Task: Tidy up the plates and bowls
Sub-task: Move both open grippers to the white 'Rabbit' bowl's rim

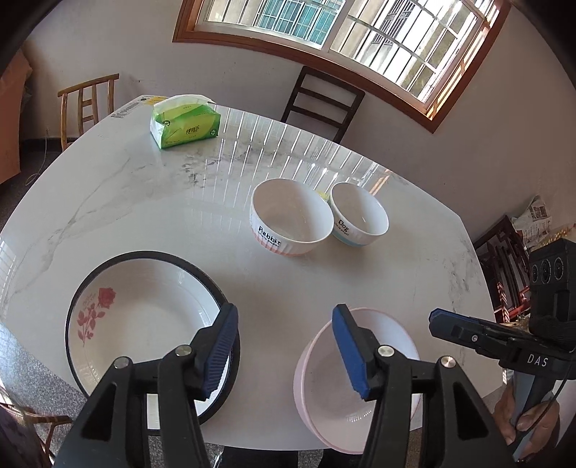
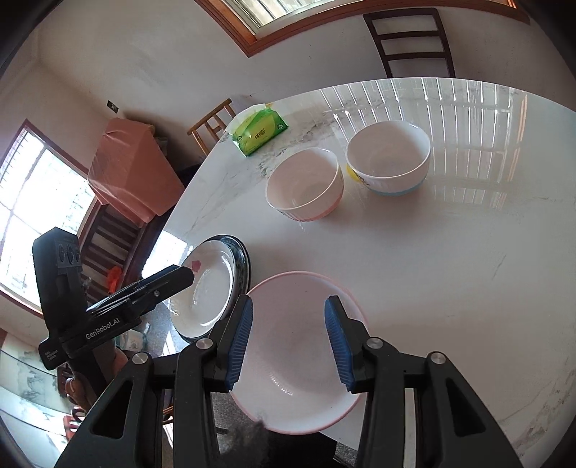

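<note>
— Bright daylight pours through the barred window [image 1: 360, 32]; is there glare?

— Yes, striped reflections streak the glossy marble table [image 1: 306, 158], and the side window [image 2: 32, 201] is blown out white.

— Sharpness?

— Crisp at centre in both views. The fisheye bends the walls and darkens the corners; shadows are soft.

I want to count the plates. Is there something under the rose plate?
Yes. The right wrist view shows a dark-rimmed plate peeking out beneath the rose plate. Only its edge shows; the rest is covered, so any more plates below stay hidden.
</note>
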The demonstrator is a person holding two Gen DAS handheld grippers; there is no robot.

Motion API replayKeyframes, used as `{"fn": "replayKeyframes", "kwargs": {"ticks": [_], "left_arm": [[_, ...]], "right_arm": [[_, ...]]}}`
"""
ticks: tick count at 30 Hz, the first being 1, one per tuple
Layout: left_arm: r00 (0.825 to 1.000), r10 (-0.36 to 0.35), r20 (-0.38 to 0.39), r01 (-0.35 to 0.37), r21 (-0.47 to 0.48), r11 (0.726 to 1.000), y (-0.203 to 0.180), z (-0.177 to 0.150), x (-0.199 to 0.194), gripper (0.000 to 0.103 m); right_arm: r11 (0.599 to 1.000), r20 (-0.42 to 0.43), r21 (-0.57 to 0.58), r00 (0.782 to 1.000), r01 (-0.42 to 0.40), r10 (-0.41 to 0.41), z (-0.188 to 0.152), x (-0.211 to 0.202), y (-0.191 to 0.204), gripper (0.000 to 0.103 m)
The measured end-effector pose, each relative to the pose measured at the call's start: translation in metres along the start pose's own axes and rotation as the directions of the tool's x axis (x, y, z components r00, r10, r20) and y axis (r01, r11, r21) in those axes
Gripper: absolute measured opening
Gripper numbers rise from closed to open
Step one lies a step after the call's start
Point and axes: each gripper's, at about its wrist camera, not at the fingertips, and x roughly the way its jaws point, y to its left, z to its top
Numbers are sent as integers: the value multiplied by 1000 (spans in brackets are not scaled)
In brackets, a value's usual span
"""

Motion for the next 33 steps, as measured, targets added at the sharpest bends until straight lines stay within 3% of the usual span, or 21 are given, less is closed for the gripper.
{"fn": "replayKeyframes", "kwargs": {"ticks": [6, 17, 24, 33], "left_arm": [[998, 4, -61, -3, 8, 1000, 6, 33, 27, 56], [987, 56, -153, -43, 91, 995, 18, 89, 97, 56], [984, 100, -148, -79, 141, 987, 17, 118, 130, 56], [975, 133, -176, -101, 180, 978, 15, 125, 162, 56]], "right_arm": [[996, -30, 85, 1000, 2, 0, 34, 25, -4, 40], [978, -71, 173, 992, 114, -103, 84, 79, -17, 40], [967, -98, 197, 985, 158, -141, 97, 103, -24, 39], [956, -132, 234, 980, 176, -148, 106, 122, -33, 38]]}}
